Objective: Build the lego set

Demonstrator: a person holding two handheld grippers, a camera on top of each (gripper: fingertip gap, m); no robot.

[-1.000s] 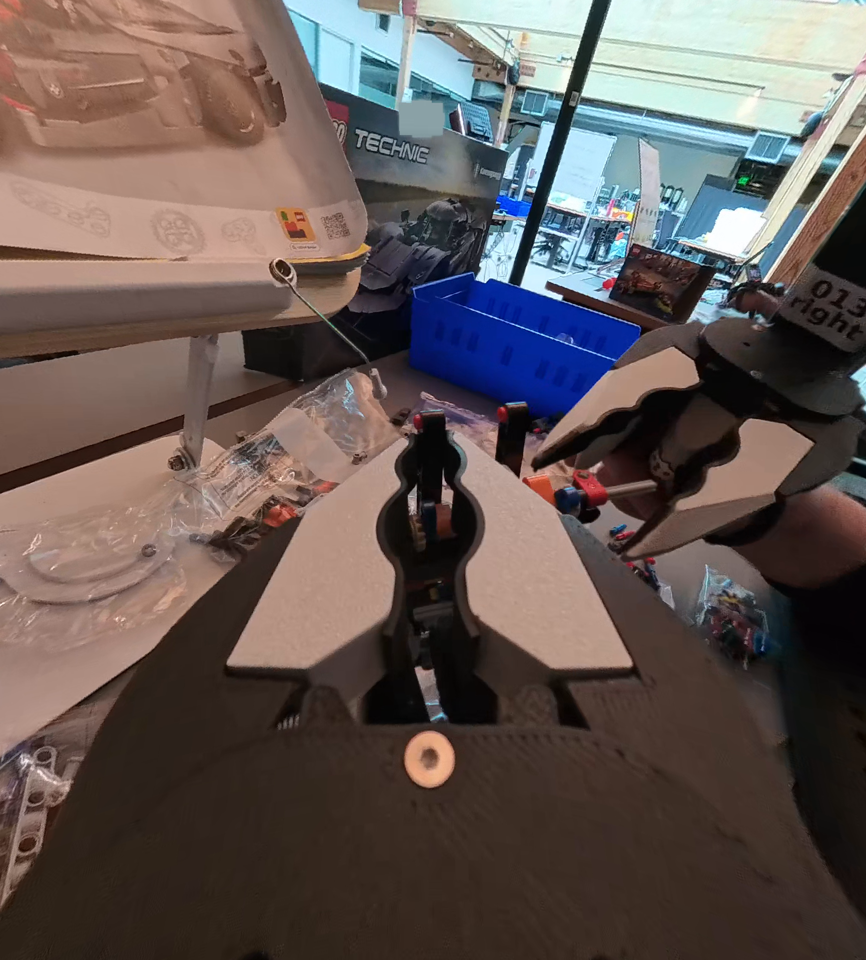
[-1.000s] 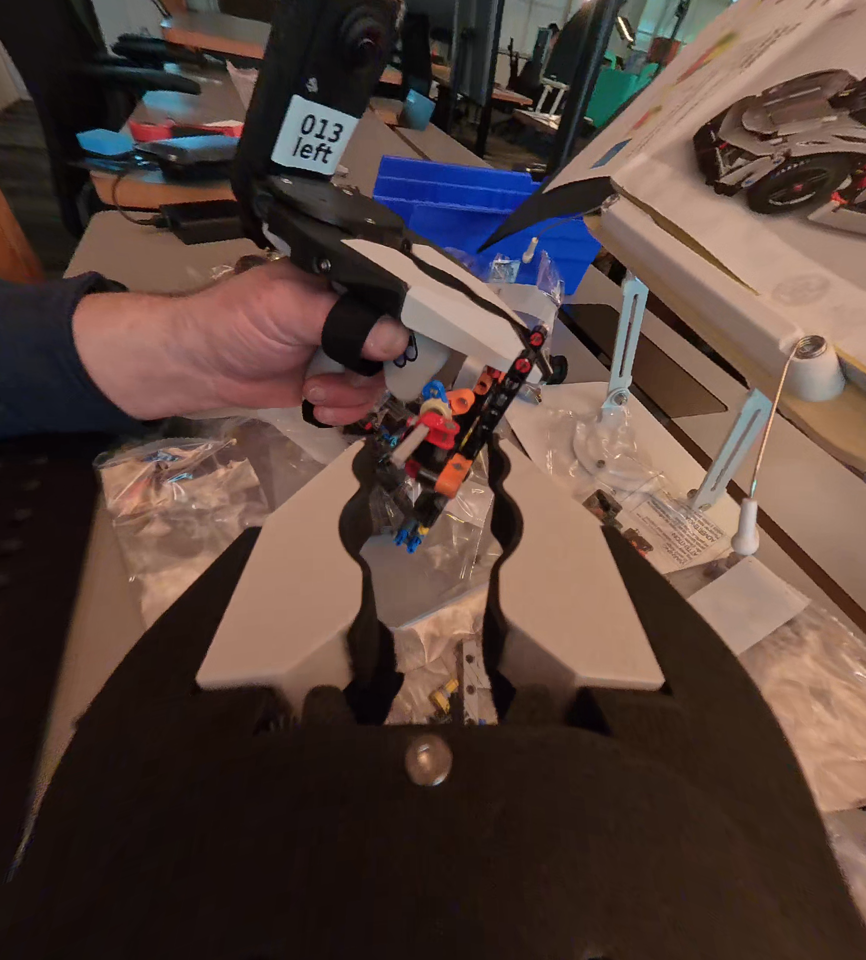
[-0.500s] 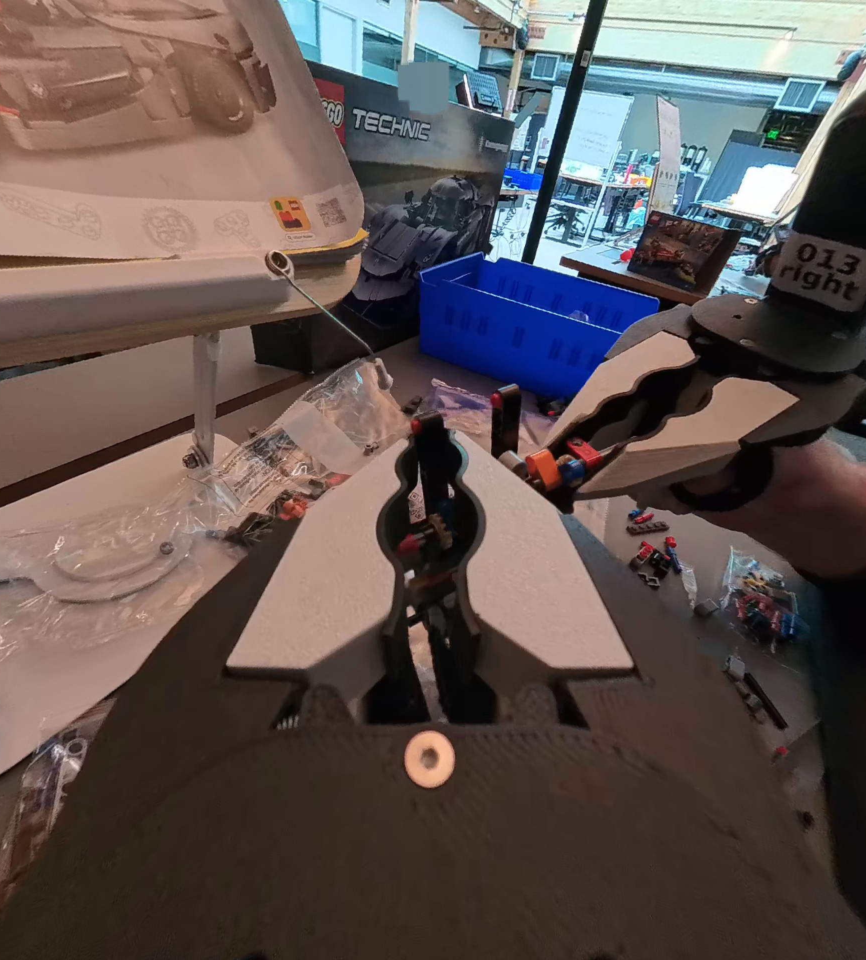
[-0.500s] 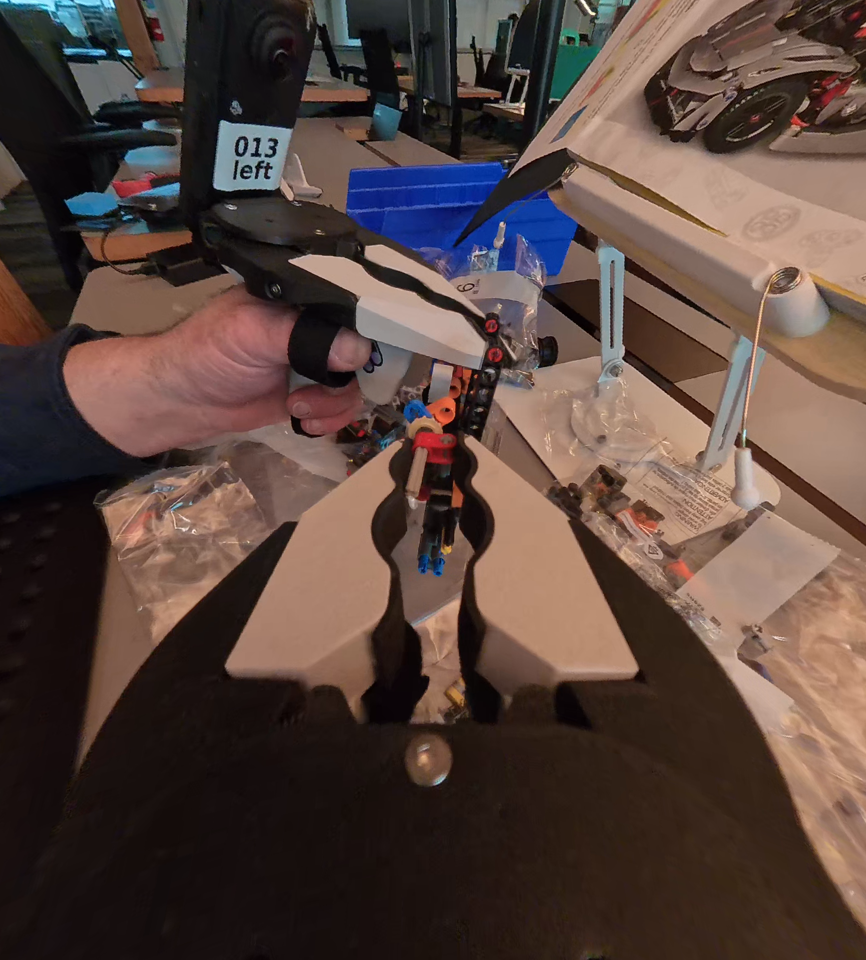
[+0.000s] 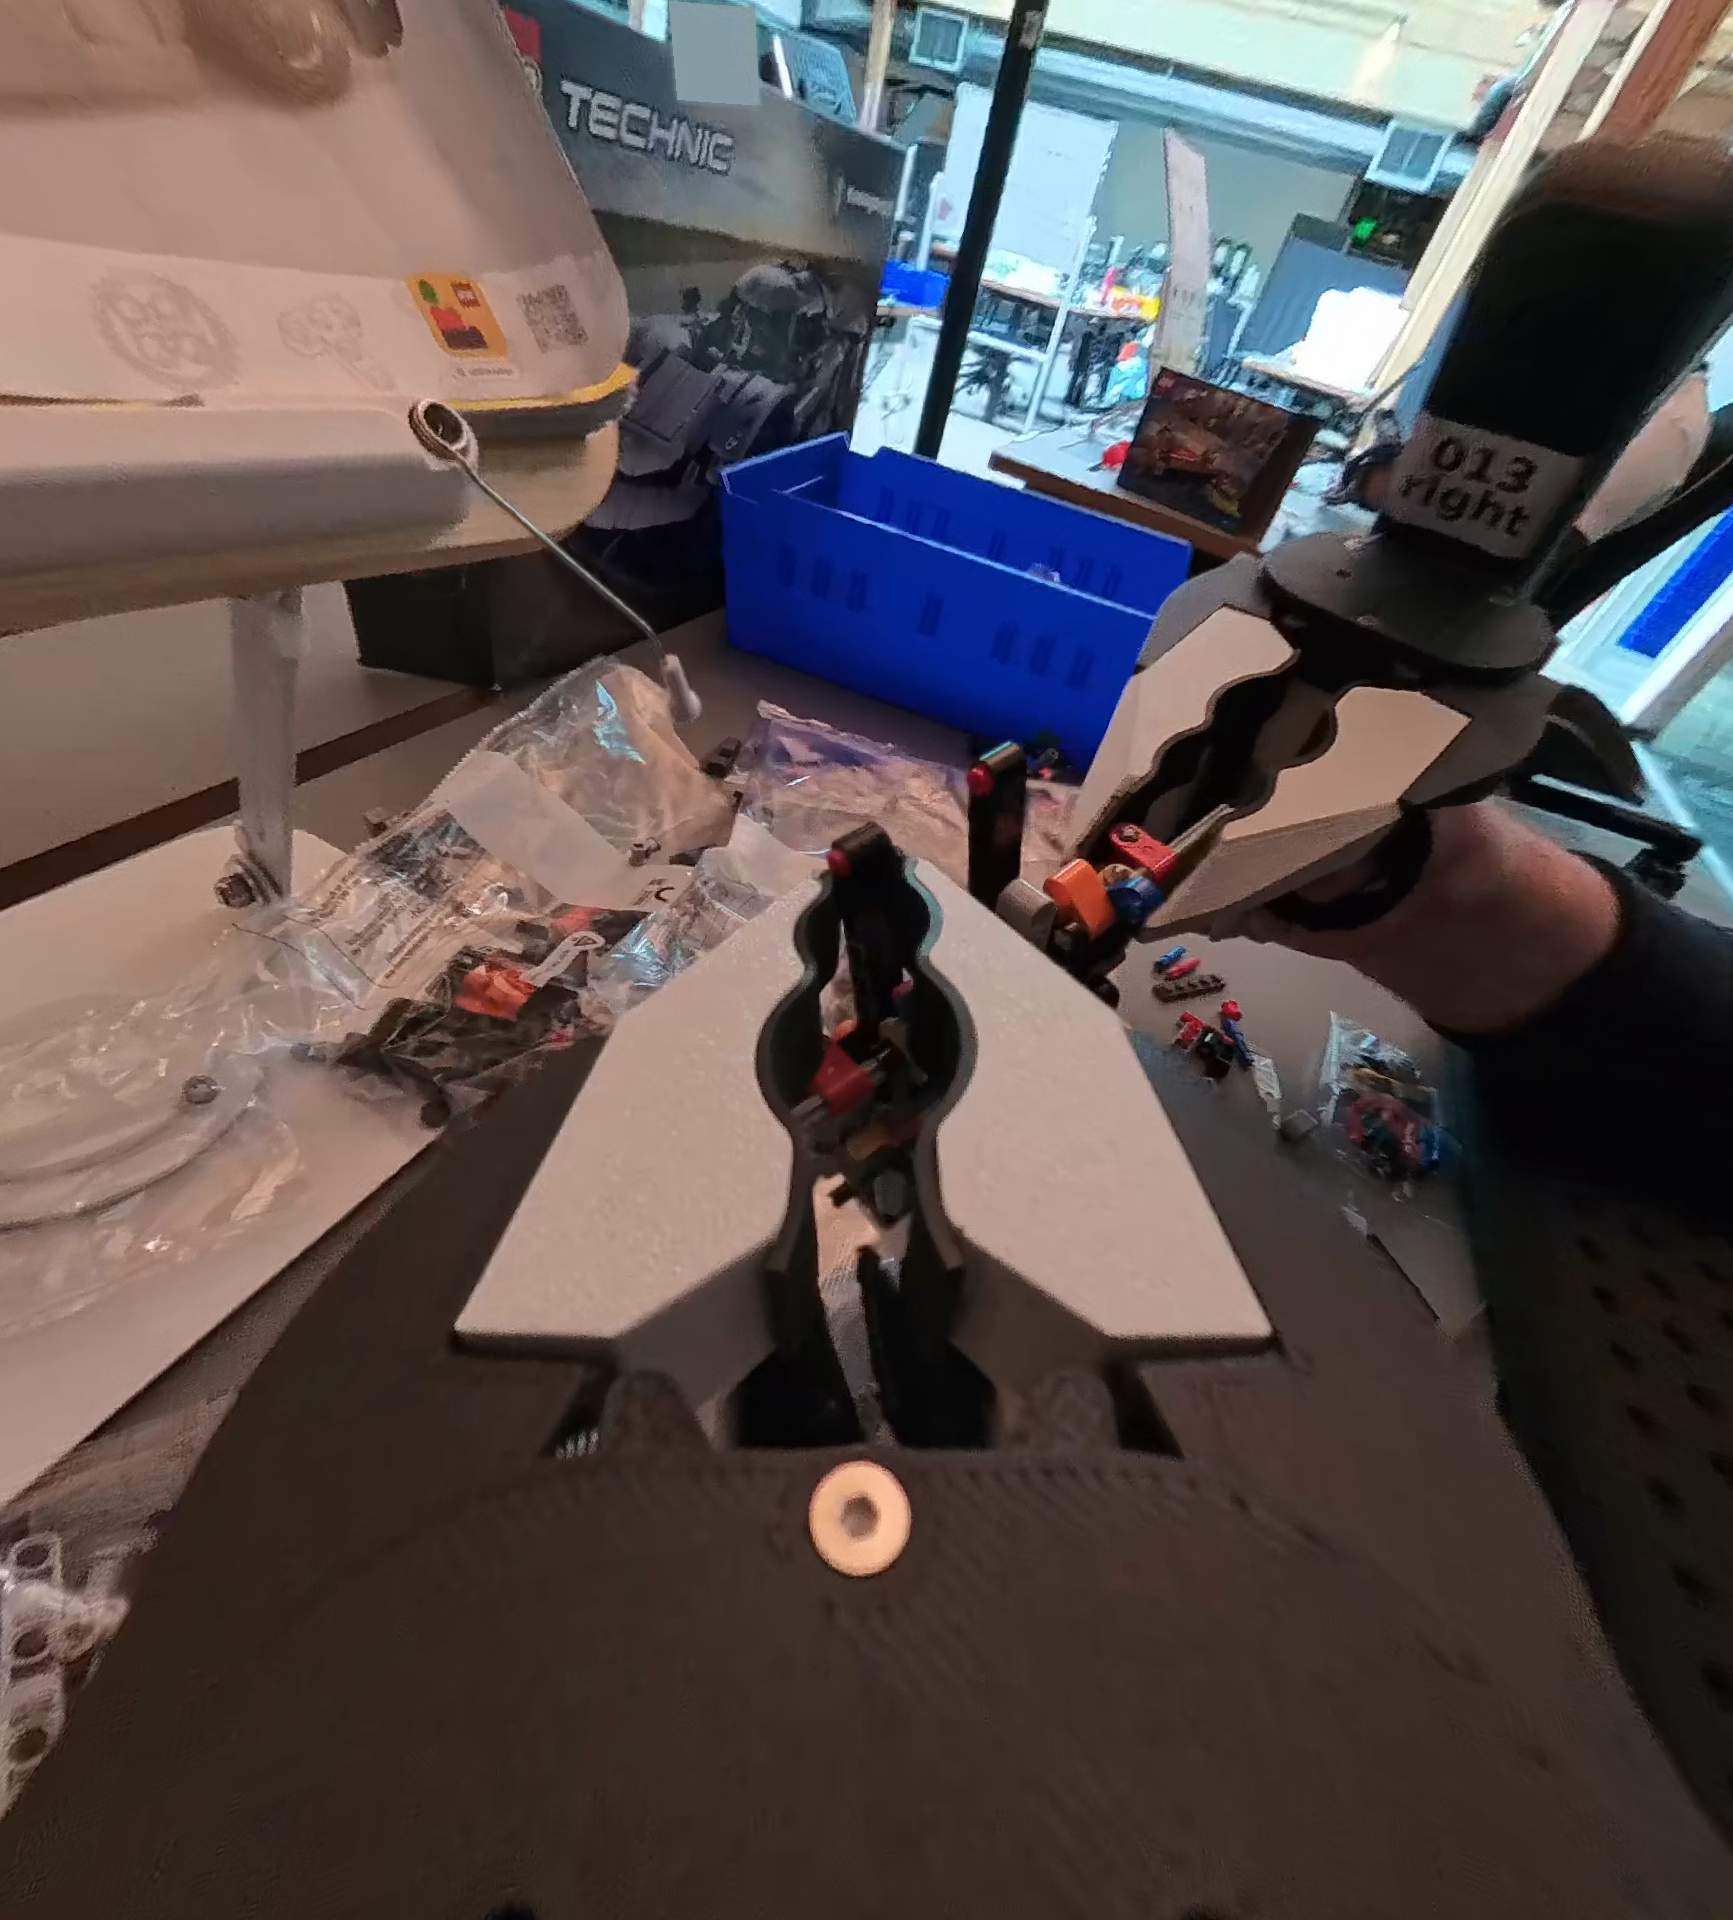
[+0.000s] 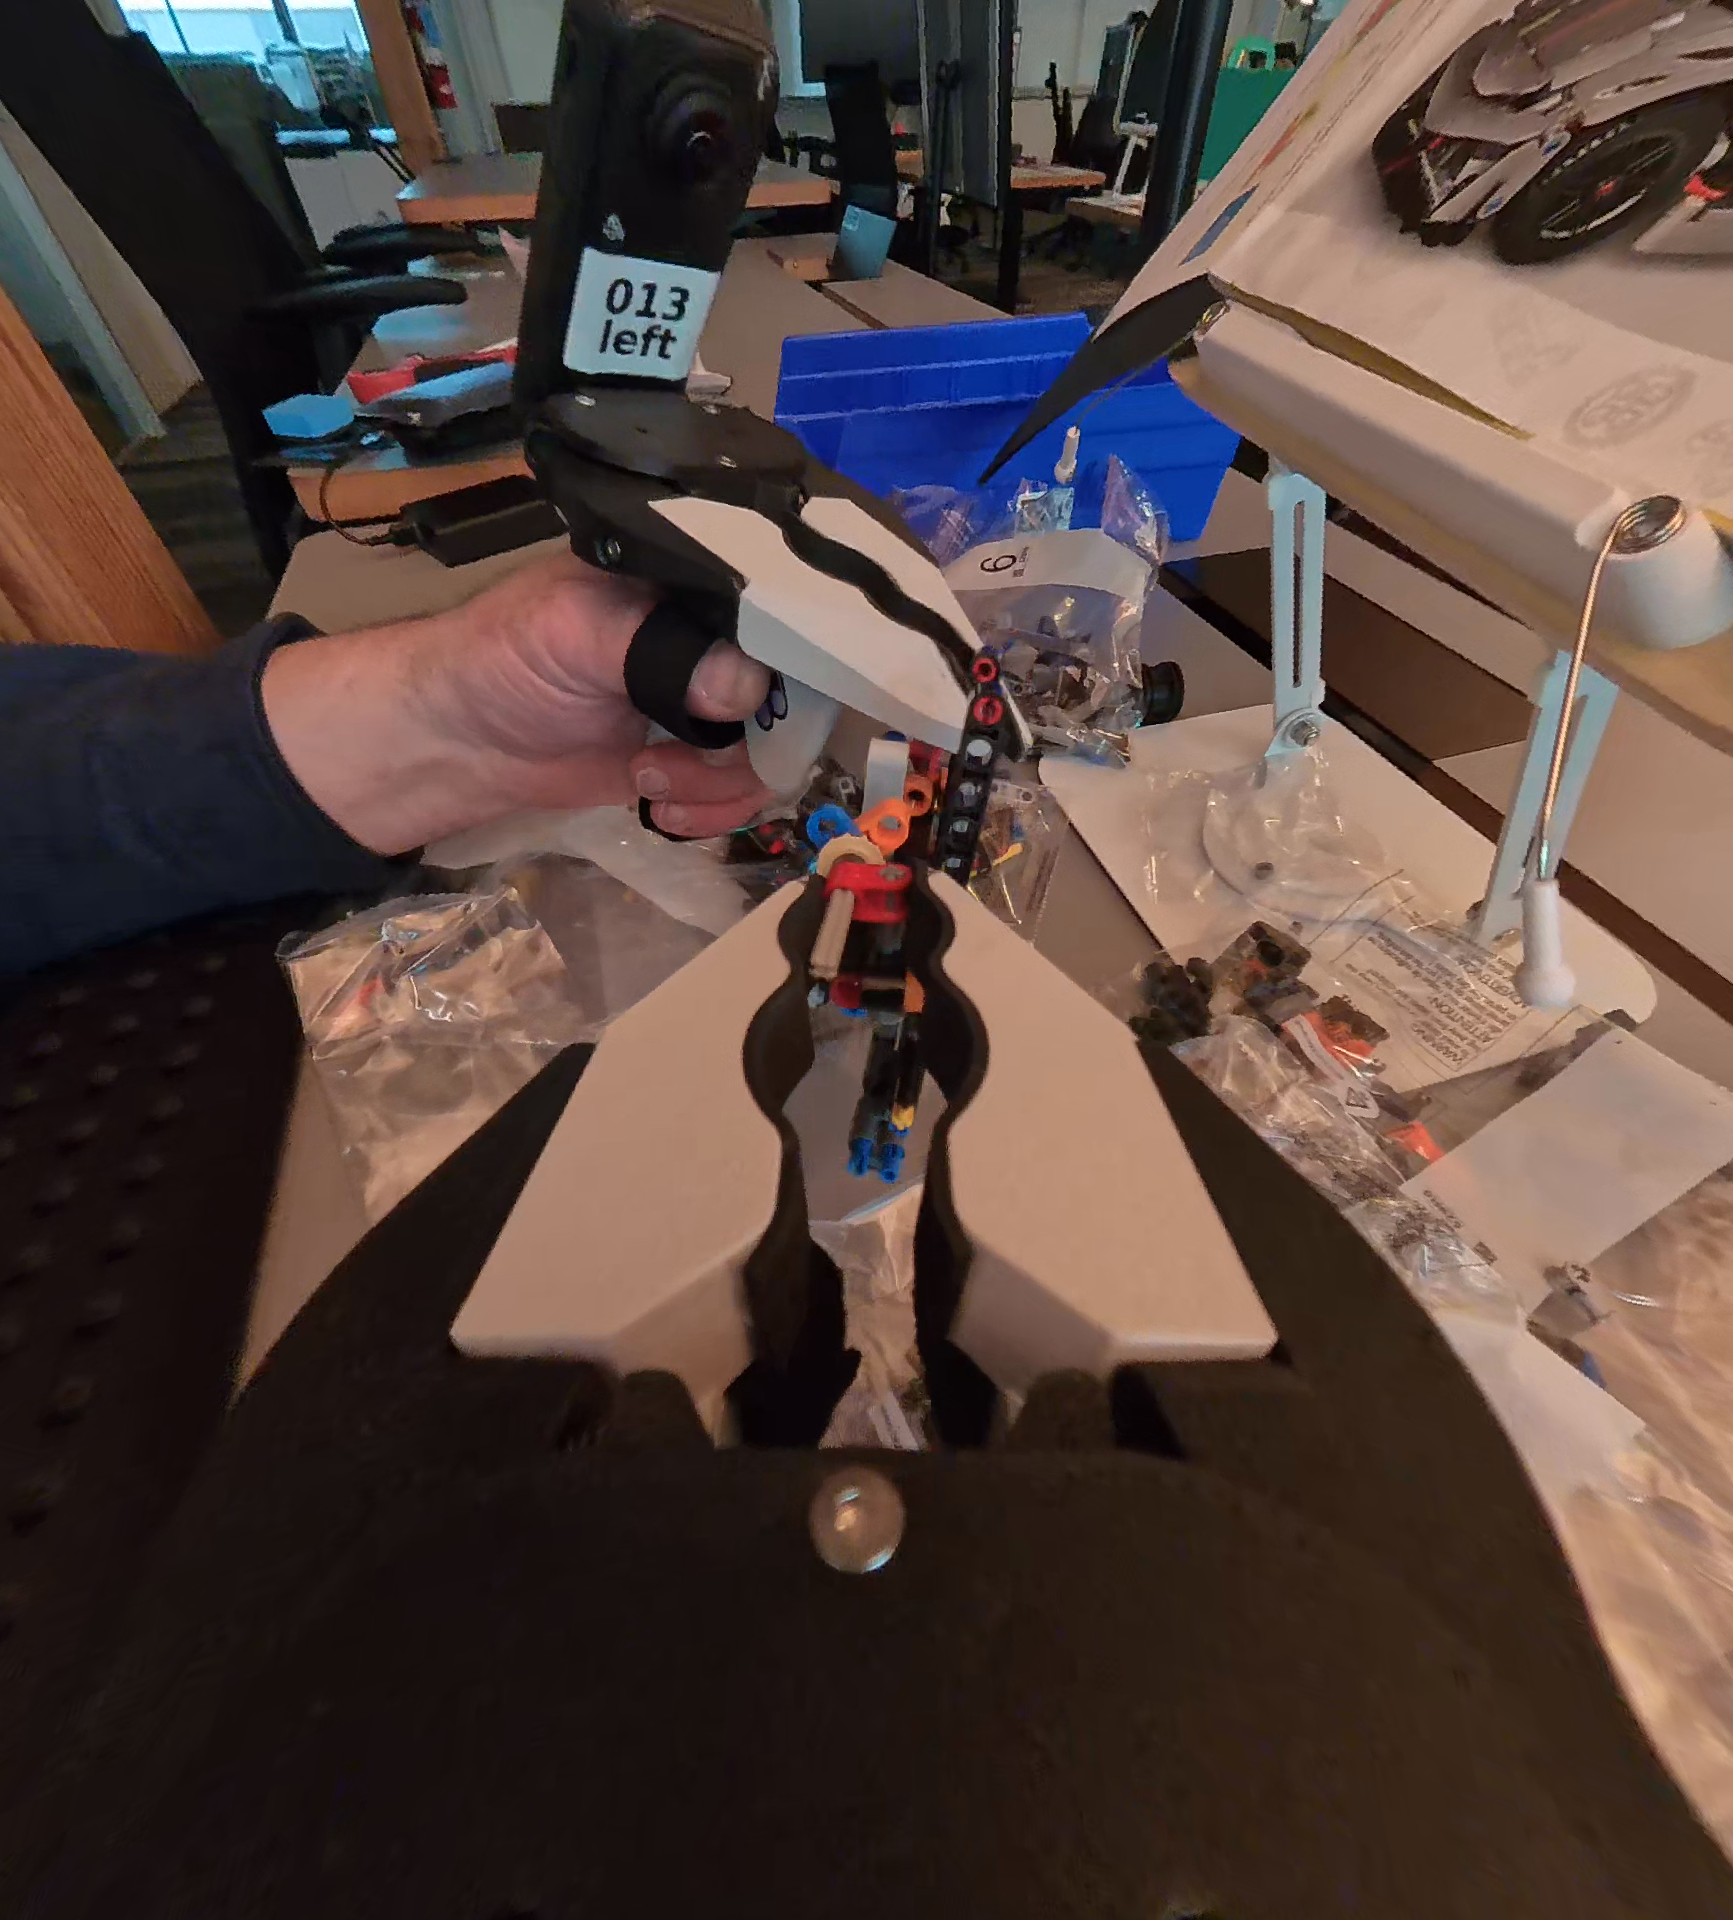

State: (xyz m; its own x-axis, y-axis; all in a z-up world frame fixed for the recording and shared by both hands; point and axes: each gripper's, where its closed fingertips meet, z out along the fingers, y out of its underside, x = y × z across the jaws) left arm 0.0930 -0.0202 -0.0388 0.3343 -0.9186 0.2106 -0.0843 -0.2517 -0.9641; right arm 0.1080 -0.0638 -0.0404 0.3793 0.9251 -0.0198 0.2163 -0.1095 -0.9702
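A small Technic assembly [image 6: 883,997] of black beams with red, orange and blue connectors and a tan axle is held in the air between both grippers. My left gripper [image 5: 867,883] is shut on one of its black beams [image 5: 872,945]. In the right wrist view the left gripper [image 6: 992,717] pinches the top of that beam [image 6: 966,790]. My right gripper [image 6: 867,888] is shut on the red connector end. In the left wrist view the right gripper [image 5: 1116,904] comes in from the right, its tips on the red, orange and blue parts [image 5: 1090,899].
An instruction booklet [image 5: 218,312] rests on a white stand [image 6: 1288,644] with wire page holders [image 6: 1558,831]. A blue bin [image 5: 945,613] and a set box [image 5: 737,260] stand behind. Clear bags of parts [image 5: 550,831] and loose pieces [image 5: 1205,1029] lie on the table. Left tips to right tips: about 5 cm.
My right gripper, open a second ago, has closed on the red connector end of the assembly. Both grippers have shifted slightly, keeping the assembly between them.
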